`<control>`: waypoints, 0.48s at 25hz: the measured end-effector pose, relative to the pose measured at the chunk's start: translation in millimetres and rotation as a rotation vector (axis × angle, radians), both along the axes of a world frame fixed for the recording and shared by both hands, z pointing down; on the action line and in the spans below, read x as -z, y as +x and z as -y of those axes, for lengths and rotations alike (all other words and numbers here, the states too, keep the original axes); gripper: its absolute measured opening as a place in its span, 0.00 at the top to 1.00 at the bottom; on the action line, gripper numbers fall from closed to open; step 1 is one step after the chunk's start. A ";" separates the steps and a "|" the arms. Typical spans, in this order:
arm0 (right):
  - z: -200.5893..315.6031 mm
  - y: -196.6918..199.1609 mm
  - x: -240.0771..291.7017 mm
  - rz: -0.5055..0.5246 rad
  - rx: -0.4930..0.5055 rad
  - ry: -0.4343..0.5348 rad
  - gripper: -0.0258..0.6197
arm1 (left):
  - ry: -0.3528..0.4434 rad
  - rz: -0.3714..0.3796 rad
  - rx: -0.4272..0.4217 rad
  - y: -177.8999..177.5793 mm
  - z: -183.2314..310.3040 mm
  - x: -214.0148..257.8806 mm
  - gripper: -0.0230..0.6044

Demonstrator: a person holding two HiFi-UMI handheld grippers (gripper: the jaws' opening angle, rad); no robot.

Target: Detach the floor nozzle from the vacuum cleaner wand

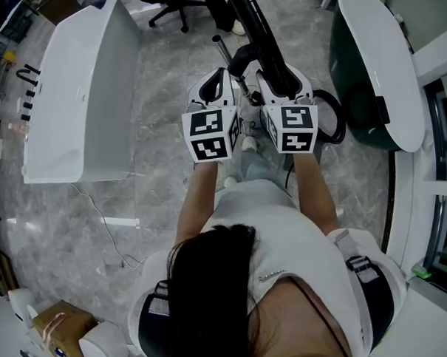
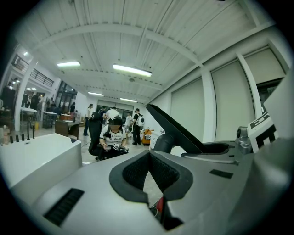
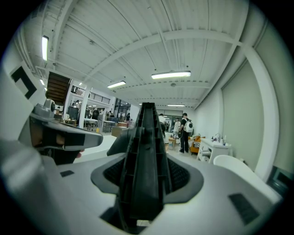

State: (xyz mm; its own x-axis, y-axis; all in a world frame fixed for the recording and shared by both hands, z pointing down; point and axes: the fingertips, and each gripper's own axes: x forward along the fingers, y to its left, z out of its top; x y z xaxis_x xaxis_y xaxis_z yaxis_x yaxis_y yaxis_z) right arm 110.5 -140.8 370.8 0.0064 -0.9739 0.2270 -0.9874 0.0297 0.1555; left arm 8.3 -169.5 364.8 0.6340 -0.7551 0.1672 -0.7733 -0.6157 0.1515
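Observation:
My right gripper is shut on the black floor nozzle, a long flat ribbed piece that runs away from me between the jaws. In the left gripper view the nozzle slants up to the right, and its rounded neck hangs below it. My left gripper is held just left of it, shut with nothing between its pads. A thin metal tube shows on the floor ahead of the left gripper. Whether the neck joins a wand is hidden.
A white bathtub stands at the left and a white tub with a dark green shell at the right. A black hose loops by the right gripper. An office chair stands ahead. A thin cable lies on the marble floor.

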 end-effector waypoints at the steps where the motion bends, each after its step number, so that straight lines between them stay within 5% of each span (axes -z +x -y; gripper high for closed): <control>1: -0.2 0.1 0.1 0.000 0.000 0.000 0.60 | -0.001 0.002 -0.001 0.8 -0.4 -0.5 0.96; 12: 2.1 -5.2 -3.4 -0.003 -0.005 -0.008 0.60 | -0.008 0.021 -0.011 -0.7 2.3 -8.5 0.96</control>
State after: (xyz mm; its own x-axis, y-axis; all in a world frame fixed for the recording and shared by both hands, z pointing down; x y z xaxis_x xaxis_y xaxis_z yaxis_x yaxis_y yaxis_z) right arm 105.2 -142.8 374.2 0.0121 -0.9720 0.2347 -0.9871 0.0258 0.1579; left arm 7.5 -171.8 373.3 0.6388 -0.7464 0.1865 -0.7693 -0.6234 0.1398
